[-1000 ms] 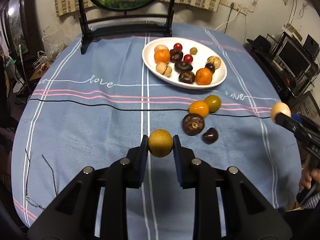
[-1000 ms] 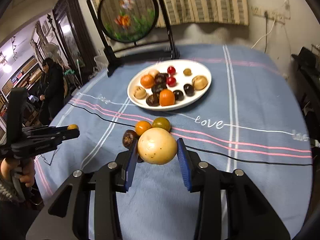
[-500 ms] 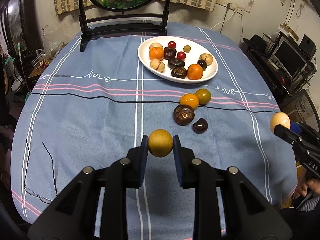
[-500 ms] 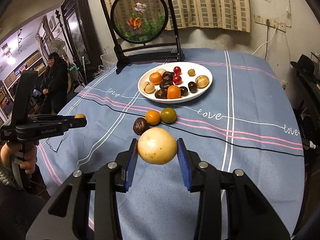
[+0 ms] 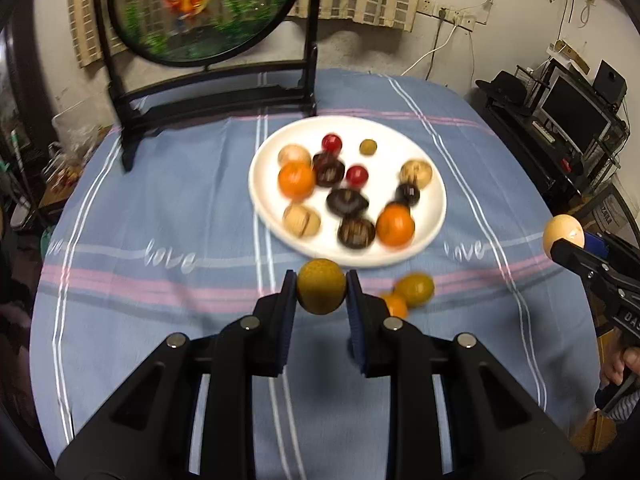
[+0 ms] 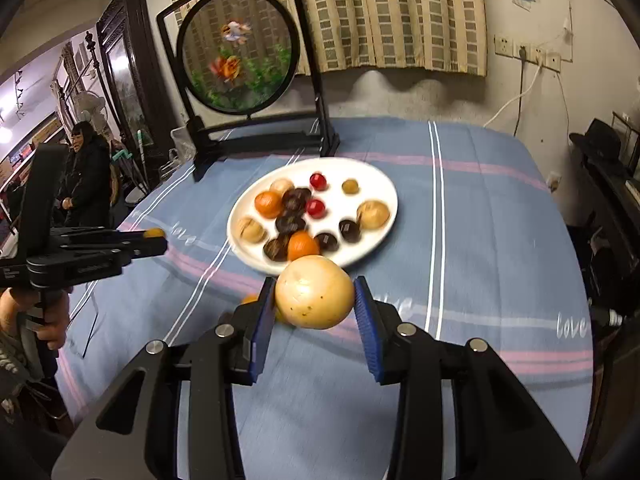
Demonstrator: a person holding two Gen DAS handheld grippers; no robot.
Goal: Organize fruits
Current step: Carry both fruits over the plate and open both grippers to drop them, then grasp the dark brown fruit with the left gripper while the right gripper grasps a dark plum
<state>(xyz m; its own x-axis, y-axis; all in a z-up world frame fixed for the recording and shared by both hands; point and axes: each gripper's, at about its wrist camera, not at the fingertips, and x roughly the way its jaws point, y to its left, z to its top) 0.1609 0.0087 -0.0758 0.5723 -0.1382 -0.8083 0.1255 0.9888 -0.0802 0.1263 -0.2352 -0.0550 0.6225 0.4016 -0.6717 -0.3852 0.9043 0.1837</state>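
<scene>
A white plate (image 5: 434, 216) (image 6: 380, 184) with several fruits stands on the blue tablecloth. My left gripper (image 5: 321, 288) is shut on a small yellow-brown fruit (image 5: 321, 286), held above the cloth just short of the plate's near rim. My right gripper (image 6: 315, 298) is shut on a larger pale yellow fruit (image 6: 315, 296), also in front of the plate; that fruit (image 5: 562, 230) shows at the right edge of the left wrist view. Two loose fruits, a green-yellow one (image 5: 416, 289) and an orange one (image 5: 394, 305), lie on the cloth beside my left fingers.
A black stand with a round goldfish screen (image 5: 200, 12) (image 6: 236, 56) rises behind the plate. A person in dark clothes (image 6: 86, 176) stands beyond the table's left side. Shelves with a monitor (image 5: 576, 114) are off to the right.
Both grippers have carried their fruits forward toward the plate, which now looks larger and nearer. The dark loose fruits have dropped out of sight behind the left fingers.
</scene>
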